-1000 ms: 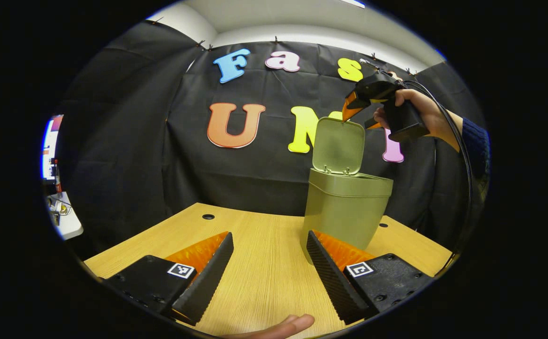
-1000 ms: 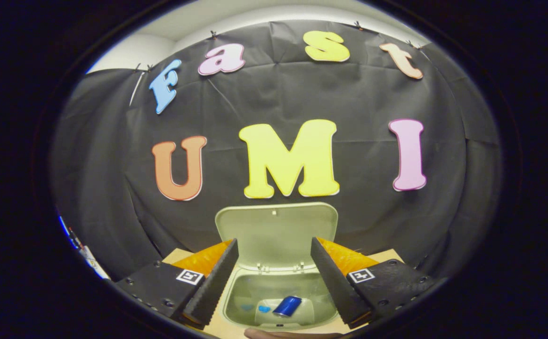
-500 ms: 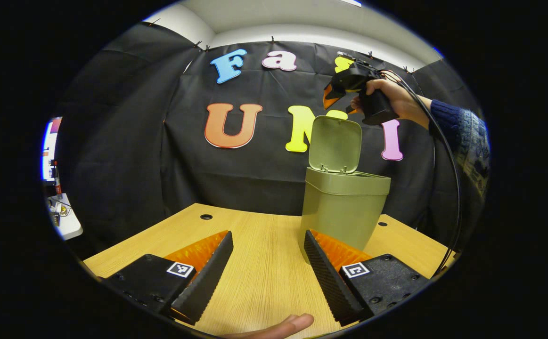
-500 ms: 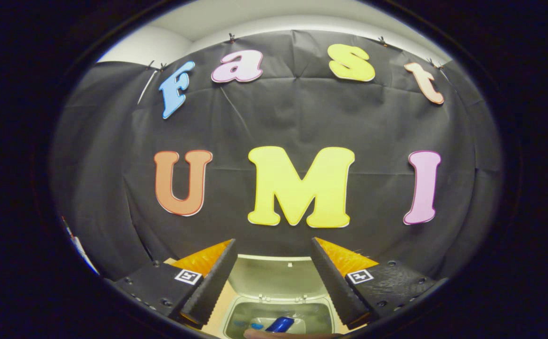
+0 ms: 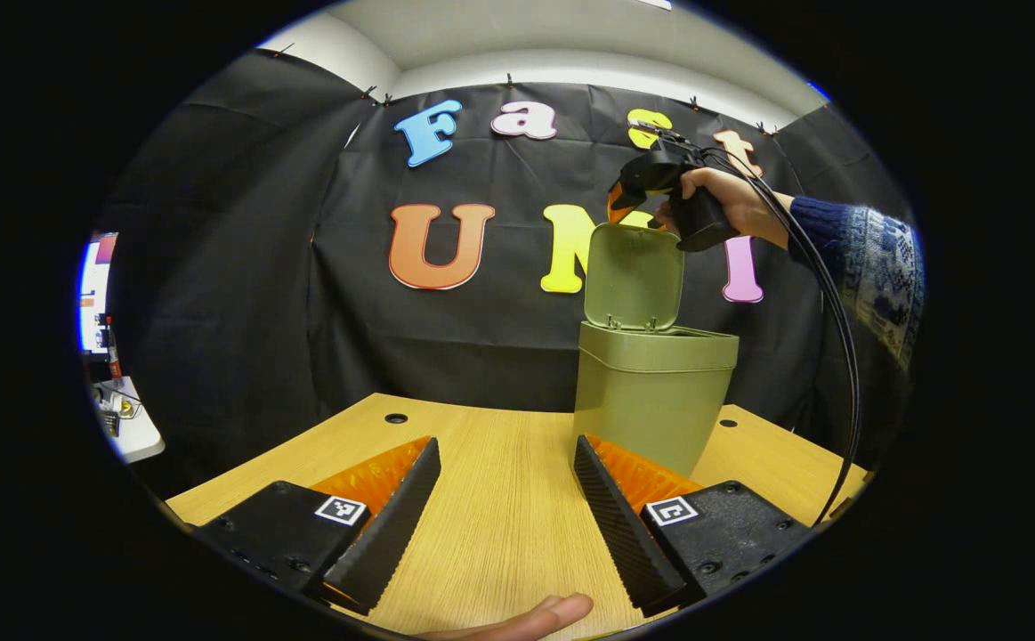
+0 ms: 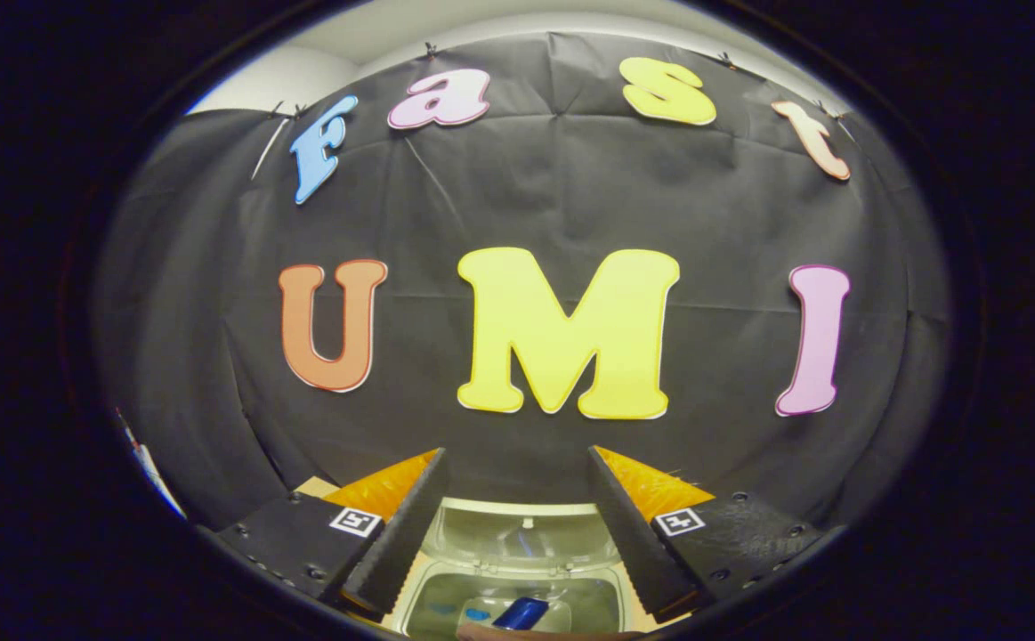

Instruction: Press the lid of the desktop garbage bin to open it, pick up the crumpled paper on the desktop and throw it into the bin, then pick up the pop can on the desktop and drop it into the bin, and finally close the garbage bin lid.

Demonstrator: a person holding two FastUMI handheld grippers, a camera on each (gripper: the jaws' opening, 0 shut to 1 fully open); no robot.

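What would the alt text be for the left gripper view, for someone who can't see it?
An olive desktop bin stands on a wooden table with its lid upright and open, while a hand holds the right gripper just above the lid's top edge. The left gripper hovers open and empty over the table in the foreground.

Your left gripper view is sitting low over the bench (image 5: 499, 499), facing the far wall, with the bin (image 5: 650, 392) near on its right. Your right gripper view is looking from above down past the raised lid (image 6: 521, 530) into that same bin.
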